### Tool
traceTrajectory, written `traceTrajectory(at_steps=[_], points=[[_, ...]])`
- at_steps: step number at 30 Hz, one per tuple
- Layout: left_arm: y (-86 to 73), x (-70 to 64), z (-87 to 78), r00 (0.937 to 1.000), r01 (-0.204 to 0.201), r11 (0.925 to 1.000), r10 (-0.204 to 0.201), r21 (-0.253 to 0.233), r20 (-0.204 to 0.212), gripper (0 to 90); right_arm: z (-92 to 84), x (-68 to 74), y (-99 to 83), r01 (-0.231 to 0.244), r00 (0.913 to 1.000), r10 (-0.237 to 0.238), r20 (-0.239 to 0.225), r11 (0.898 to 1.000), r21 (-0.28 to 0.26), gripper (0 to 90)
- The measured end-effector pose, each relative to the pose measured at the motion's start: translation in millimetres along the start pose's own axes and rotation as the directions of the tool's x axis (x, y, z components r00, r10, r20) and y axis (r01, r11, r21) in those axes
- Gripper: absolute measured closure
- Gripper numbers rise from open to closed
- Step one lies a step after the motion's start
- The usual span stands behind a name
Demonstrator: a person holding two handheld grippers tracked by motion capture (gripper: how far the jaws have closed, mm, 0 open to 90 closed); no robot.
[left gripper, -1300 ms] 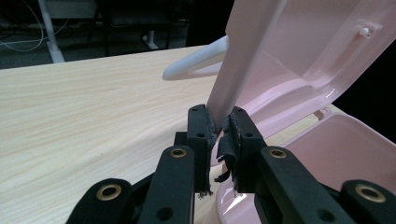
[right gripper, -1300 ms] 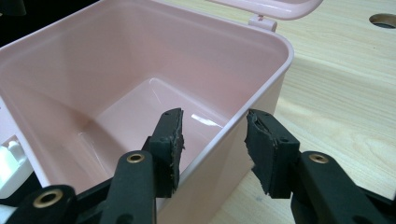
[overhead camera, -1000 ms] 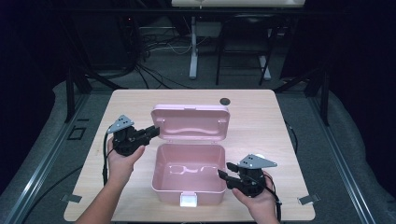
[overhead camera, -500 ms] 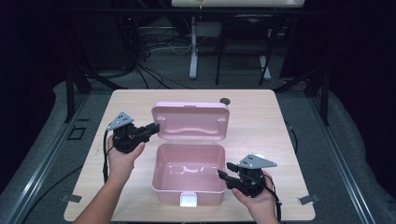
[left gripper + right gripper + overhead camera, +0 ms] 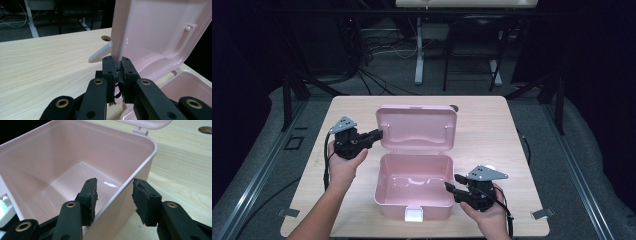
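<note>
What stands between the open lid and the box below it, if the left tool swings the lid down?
Nothing visible inside the box. But the right tool straddles its right wall, one finger inside the rim, so the lid, pinched by the left tool, would probably land on it.

A pale wooden table (image 5: pixel 507 135) bears an open pink box (image 5: pixel 414 187) near its centre, with a small round hole (image 5: pixel 454 107) at twelve o'clock.
</note>
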State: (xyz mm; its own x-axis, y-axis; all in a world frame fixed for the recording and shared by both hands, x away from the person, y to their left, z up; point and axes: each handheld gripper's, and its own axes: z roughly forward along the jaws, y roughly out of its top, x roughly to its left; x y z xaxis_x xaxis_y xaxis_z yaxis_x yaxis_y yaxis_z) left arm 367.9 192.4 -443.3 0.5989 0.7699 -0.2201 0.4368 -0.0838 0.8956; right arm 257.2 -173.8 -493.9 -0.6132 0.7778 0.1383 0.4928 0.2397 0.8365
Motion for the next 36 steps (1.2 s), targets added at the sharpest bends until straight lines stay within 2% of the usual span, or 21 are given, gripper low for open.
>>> traceTrajectory(at_steps=[12, 25, 36], points=[[4.7, 7.2, 5.8, 0.9988, 0.046, 0.9985, -0.046, 0.031, 0.016, 86.1, 0.5, -0.5, -0.3, -0.002, 1.0000, 0.002, -0.005, 1.000, 0.000, 54.1], [8.4, 9.7, 9.7, 0.9985, 0.054, 0.9967, -0.055, 0.061, 0.009, 86.7, 1.6, -0.3, -0.8, -0.003, 1.0000, 0.003, -0.004, 1.000, 0.000, 53.3], [9.1, 14.4, 13.1, 0.9960, 0.087, 0.9932, -0.088, 0.077, 0.015, 86.8, 1.7, 0.5, -1.1, 0.005, 1.0000, -0.005, -0.001, 1.000, 0.004, 53.6]])
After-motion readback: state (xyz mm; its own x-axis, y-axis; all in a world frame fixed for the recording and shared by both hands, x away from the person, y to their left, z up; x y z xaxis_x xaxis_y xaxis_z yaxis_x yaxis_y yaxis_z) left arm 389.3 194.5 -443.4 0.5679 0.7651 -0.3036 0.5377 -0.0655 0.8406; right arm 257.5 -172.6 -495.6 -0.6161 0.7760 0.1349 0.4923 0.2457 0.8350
